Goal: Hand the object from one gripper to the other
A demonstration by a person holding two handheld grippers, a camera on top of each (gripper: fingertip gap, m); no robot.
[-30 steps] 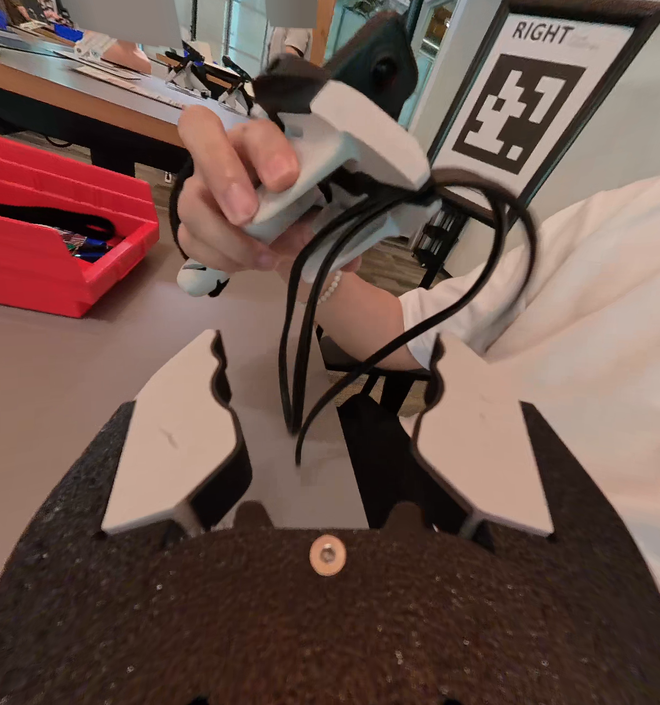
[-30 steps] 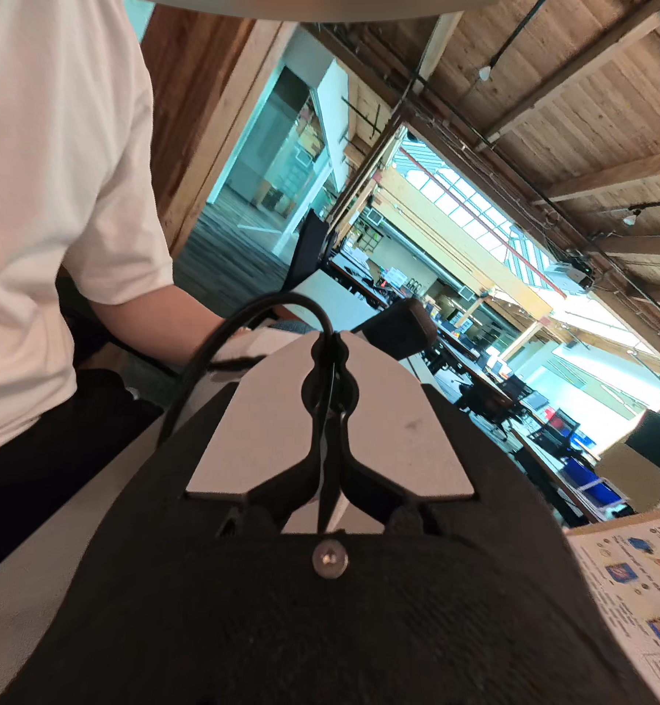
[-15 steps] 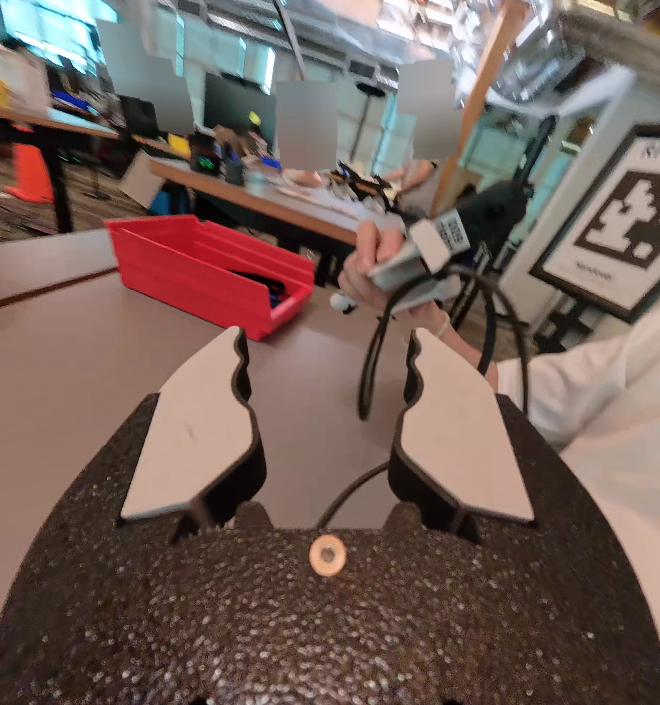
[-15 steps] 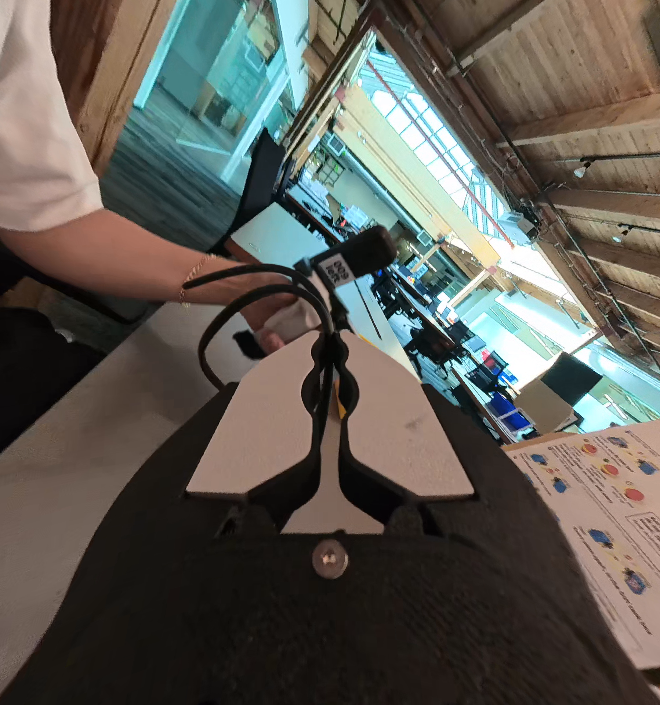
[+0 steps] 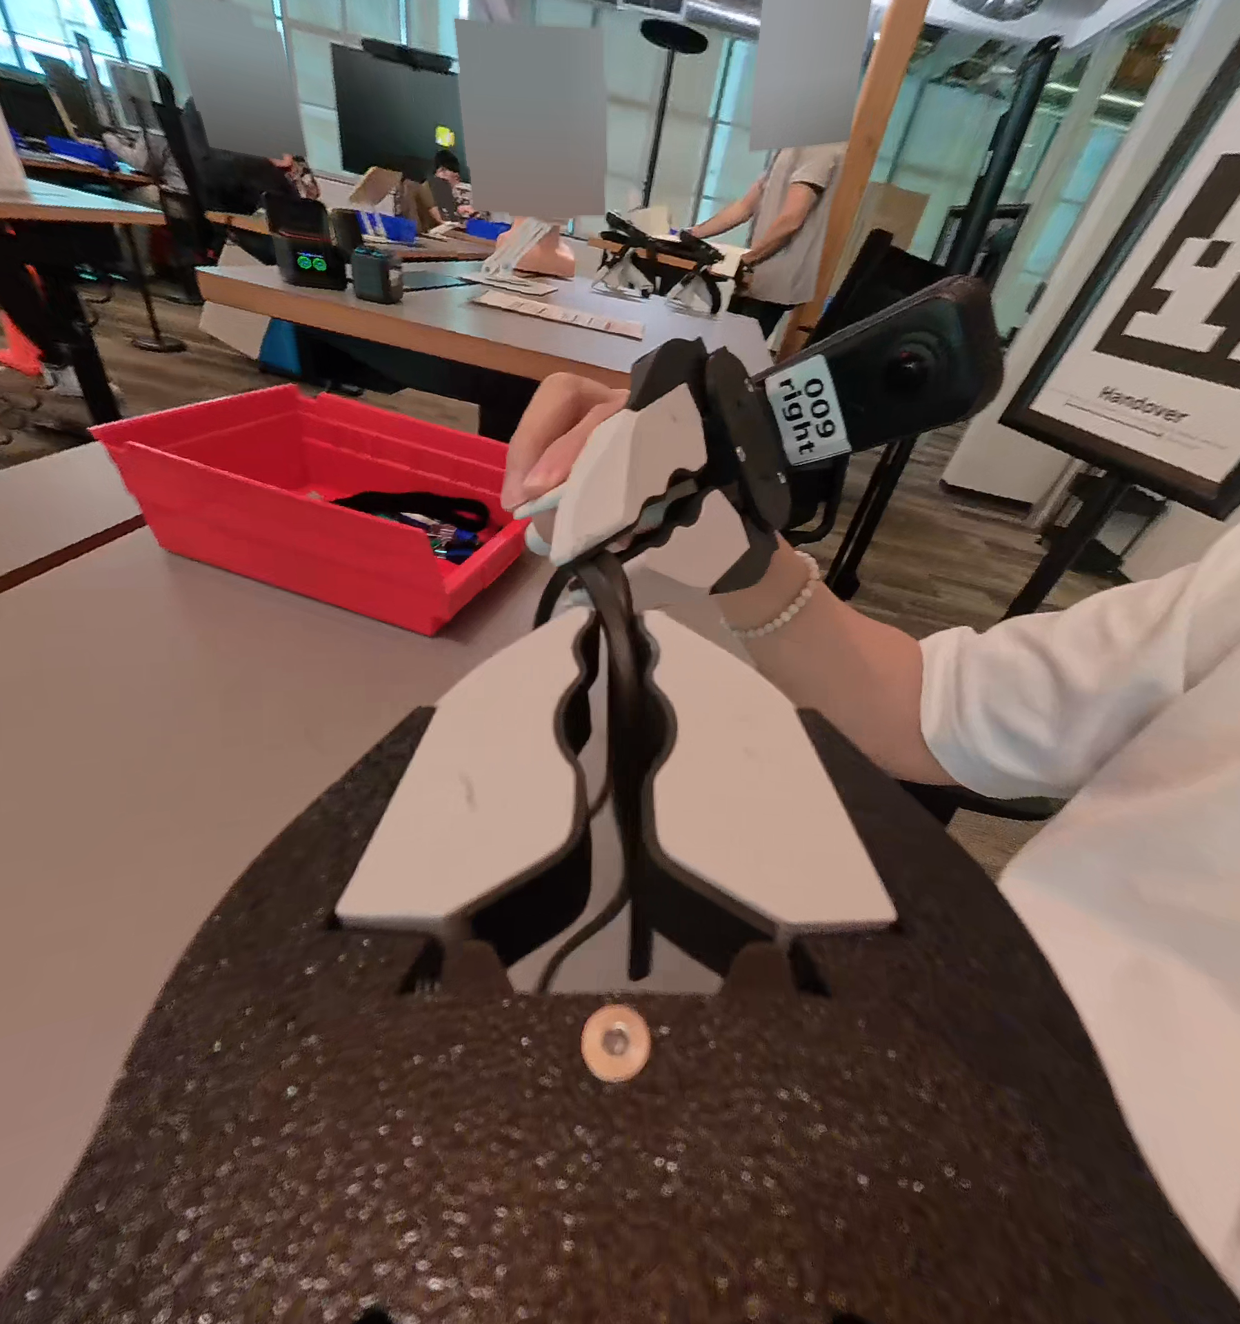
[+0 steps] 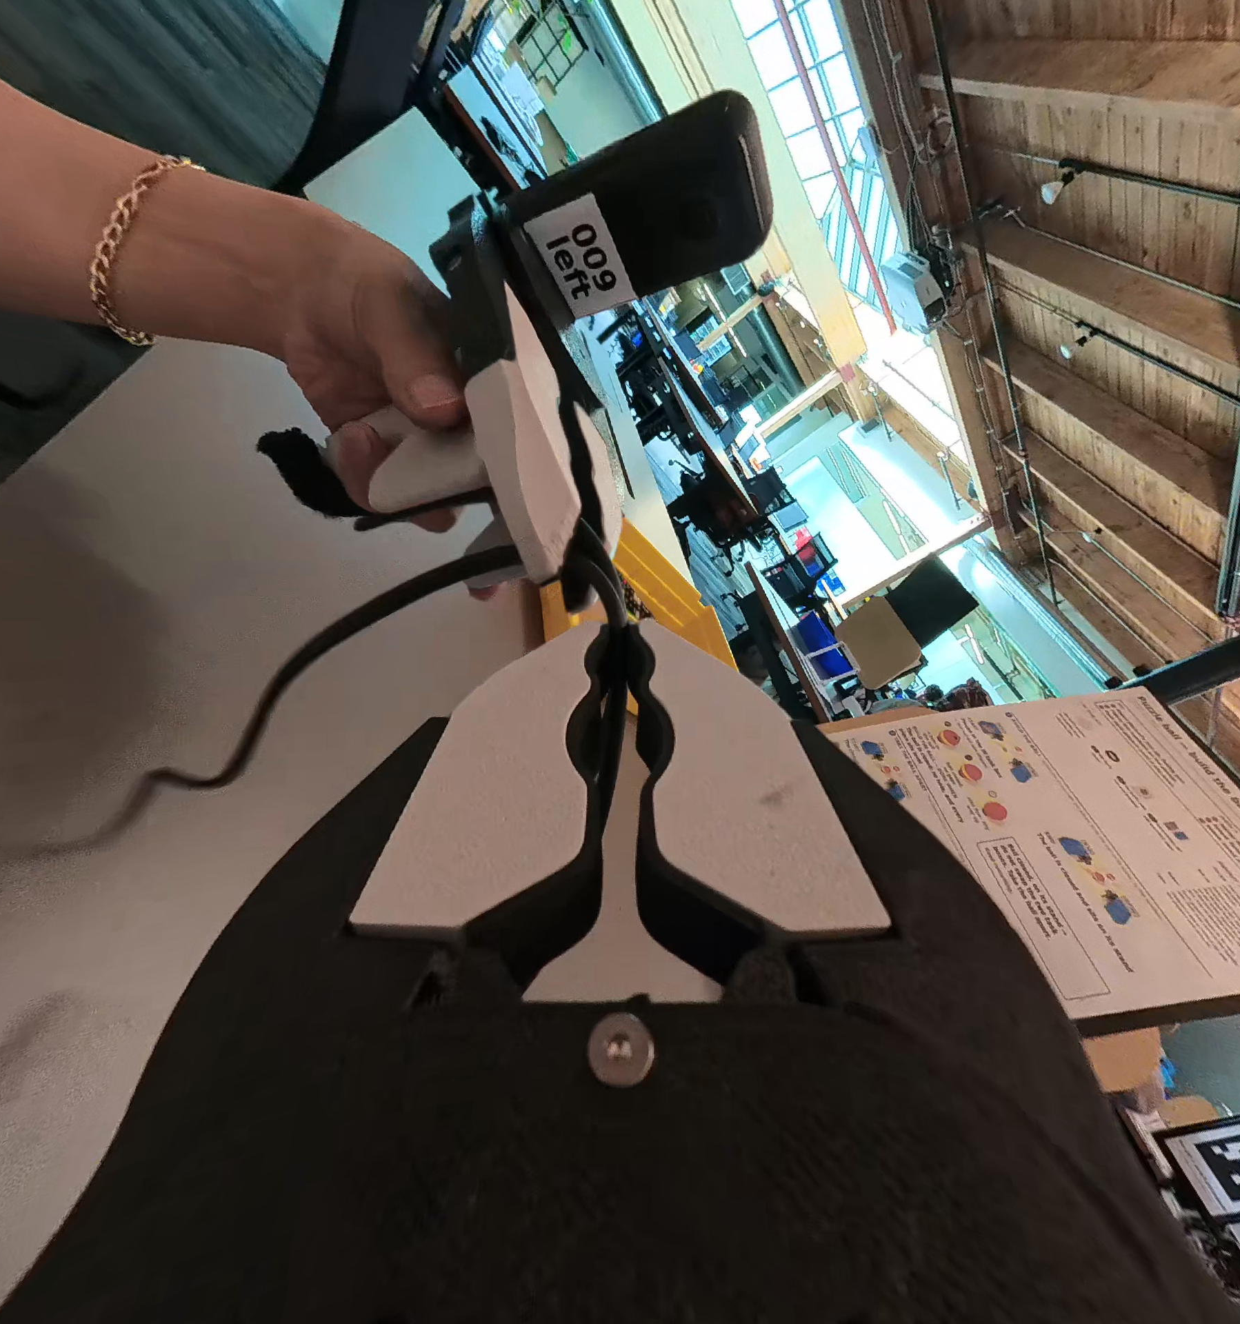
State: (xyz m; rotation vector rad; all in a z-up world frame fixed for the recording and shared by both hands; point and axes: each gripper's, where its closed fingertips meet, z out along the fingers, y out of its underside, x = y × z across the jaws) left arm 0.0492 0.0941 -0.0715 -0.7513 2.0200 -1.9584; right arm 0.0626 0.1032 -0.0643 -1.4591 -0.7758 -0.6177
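A black cable [image 5: 628, 716] runs between the two grippers above the grey table [image 5: 173, 716]. My left gripper [image 5: 613, 623] is shut on it, with the cable pinched between the white fingers. Just beyond, the right gripper [image 5: 588, 552], held in a hand, also grips the same cable at its tips. In the right wrist view my right gripper [image 6: 621, 630] is shut on the cable [image 6: 606, 716]. The left gripper [image 6: 563, 566] sits right in front of it, tips almost touching. A loose length of cable [image 6: 359, 623] hangs down to the left.
A red bin [image 5: 280, 501] with dark items stands on the table to the left. A framed marker sign [image 5: 1176, 286] stands at the right. A yellow bin [image 6: 646, 573] and a printed sheet [image 6: 1068, 824] lie beyond the grippers. People work at a table behind. Only a small space, under 4 cm, lies between the two pairs of fingers.
My left gripper was open and has shut on the cable. The two grippers have come together tip to tip. The right gripper has stayed shut on the cable.
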